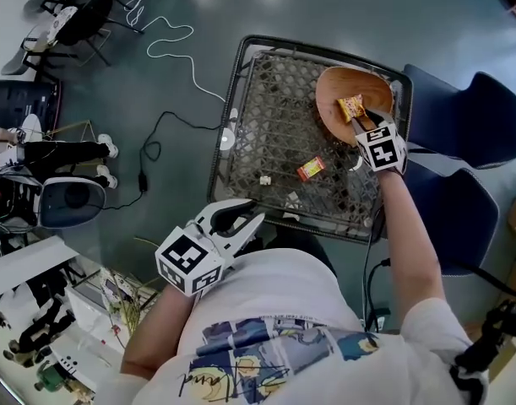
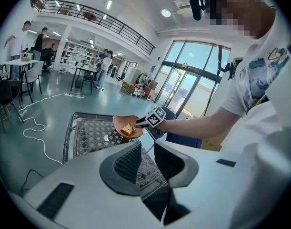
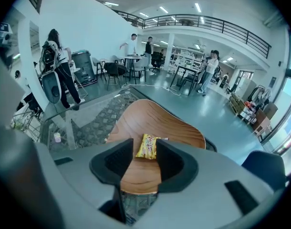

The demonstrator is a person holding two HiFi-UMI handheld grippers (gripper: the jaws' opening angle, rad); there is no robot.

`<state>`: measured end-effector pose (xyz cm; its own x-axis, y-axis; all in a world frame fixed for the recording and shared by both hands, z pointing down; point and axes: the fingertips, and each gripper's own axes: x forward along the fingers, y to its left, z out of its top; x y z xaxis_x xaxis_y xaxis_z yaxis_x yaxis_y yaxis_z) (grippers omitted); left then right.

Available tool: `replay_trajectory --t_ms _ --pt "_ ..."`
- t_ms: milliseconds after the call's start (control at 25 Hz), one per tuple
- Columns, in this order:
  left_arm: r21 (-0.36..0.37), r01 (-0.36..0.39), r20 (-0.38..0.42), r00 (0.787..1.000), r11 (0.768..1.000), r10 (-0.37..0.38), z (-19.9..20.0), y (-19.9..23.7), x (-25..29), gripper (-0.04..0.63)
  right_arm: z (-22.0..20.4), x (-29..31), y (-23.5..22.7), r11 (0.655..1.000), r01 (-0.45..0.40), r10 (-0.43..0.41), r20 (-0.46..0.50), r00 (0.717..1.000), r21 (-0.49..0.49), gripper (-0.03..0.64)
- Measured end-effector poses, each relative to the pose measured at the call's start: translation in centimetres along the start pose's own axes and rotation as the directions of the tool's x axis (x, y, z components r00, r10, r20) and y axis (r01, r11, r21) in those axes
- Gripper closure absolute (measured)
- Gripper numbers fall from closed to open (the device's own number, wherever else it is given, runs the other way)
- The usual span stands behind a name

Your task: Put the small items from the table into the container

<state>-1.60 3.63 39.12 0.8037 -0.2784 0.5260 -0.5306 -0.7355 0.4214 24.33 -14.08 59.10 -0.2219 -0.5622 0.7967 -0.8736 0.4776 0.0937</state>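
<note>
Head view: the table (image 1: 274,99) fills the middle of the frame, with the bowl (image 1: 329,99) at its upper right corner. A yellow packet (image 1: 351,107) lies in the bowl. The right claw (image 1: 367,125) reaches in over the bowl's lower right rim, tips just beside that packet. A red packet (image 1: 311,168), a white cube (image 1: 265,180) and a pale bit (image 1: 292,199) are not yet in the bowl. The red packet lies down and left of the right claw, long axis slanting from lower left to upper right. That claw looks slightly the nearer to it. The left claw (image 1: 247,219) hangs at the table's lower edge, nearer to the two pale pieces. The only print is the square markers on the claws' cubes.

Left claw view: the left claw (image 2: 146,149) is spread, with only table top behind the gap. Up and left of it sit the bowl (image 2: 120,123) and yellow packet (image 2: 128,129), with the right claw (image 2: 138,124) at the rim.

Right claw view: the right claw (image 3: 144,148) is spread and pinches nothing. The yellow packet (image 3: 148,146) lies flat on the bowl (image 3: 150,118) just past the tips, in line with the gap, long axis running away from the camera. It carries red print, too small to read.
</note>
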Motion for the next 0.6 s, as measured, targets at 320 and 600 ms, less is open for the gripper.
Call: replay_trajectory --t_ms 320,600 --pt "0.035 0.044 0.029 0.999 0.998 -0.045 -1.5 -0.4 -2.6 0.502 0.2 -4.9 7.3 1.000 -0.021 0.020 0.069 0.997 0.013 0.479" --pt "0.029 0.046 0.050 0.998 0.999 -0.048 -3.7 0.0 -6.3 0.502 0.0 -5.8 16.1 0.991 -0.120 0.122 0.042 0.992 -0.055 0.479"
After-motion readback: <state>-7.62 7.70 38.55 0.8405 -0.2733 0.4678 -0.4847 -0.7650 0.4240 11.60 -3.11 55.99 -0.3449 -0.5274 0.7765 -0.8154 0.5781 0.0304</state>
